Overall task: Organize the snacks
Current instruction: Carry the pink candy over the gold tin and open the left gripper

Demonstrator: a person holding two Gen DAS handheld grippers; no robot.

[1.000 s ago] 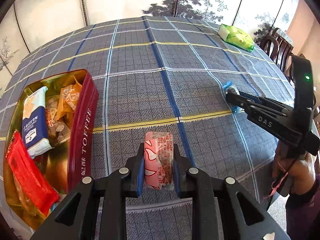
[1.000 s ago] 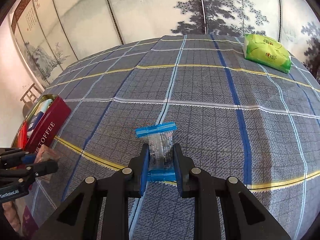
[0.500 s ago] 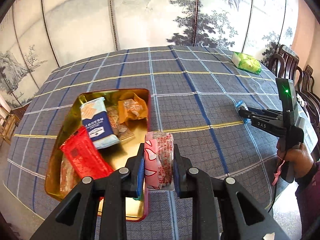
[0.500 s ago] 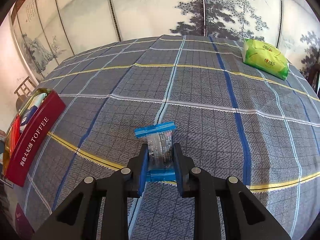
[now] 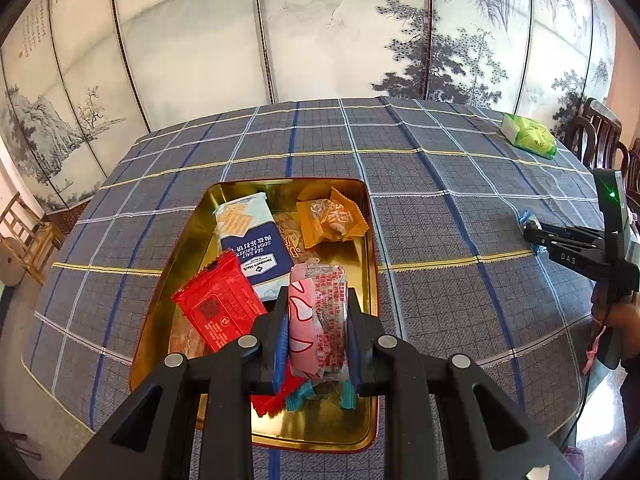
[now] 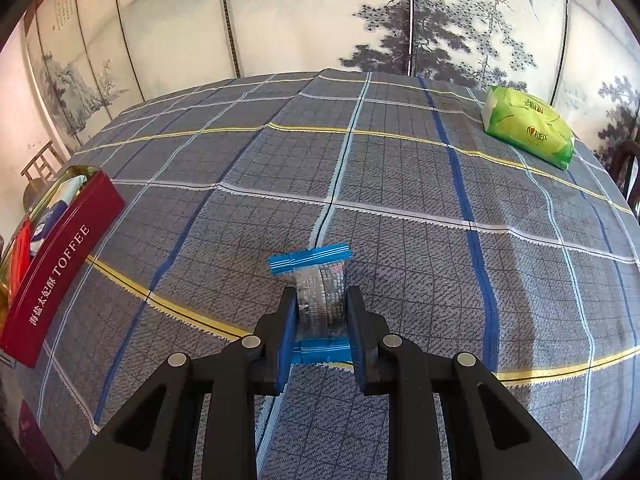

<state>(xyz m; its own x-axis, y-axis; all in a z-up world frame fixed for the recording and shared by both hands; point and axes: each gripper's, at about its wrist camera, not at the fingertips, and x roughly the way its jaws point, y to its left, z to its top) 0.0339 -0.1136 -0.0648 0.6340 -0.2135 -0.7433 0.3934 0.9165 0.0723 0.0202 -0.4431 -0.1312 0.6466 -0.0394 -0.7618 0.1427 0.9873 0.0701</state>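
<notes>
My left gripper (image 5: 318, 316) is shut on a pink and white snack packet (image 5: 318, 320) and holds it above the open gold toffee tin (image 5: 370, 248). The tin holds a red packet (image 5: 218, 304), a blue cracker pack (image 5: 252, 240), an orange packet (image 5: 330, 218) and others. My right gripper (image 6: 322, 312) is shut on a clear snack packet with blue ends (image 6: 316, 280), low over the tablecloth. The right gripper also shows in the left wrist view (image 5: 532, 232) at the right. The tin's red side shows in the right wrist view (image 6: 60, 264) at the far left.
A green tissue pack (image 6: 528, 130) lies at the table's far right; it also shows in the left wrist view (image 5: 528, 140). Dark wooden chairs (image 5: 604, 132) stand beyond the right edge. A folding screen stands behind the checked tablecloth (image 6: 400, 184). A wooden chair (image 5: 28, 240) stands left.
My left gripper has risen and swung left with the pink packet, from beside the tin to above its inside. The right gripper has hardly moved with its blue-ended packet.
</notes>
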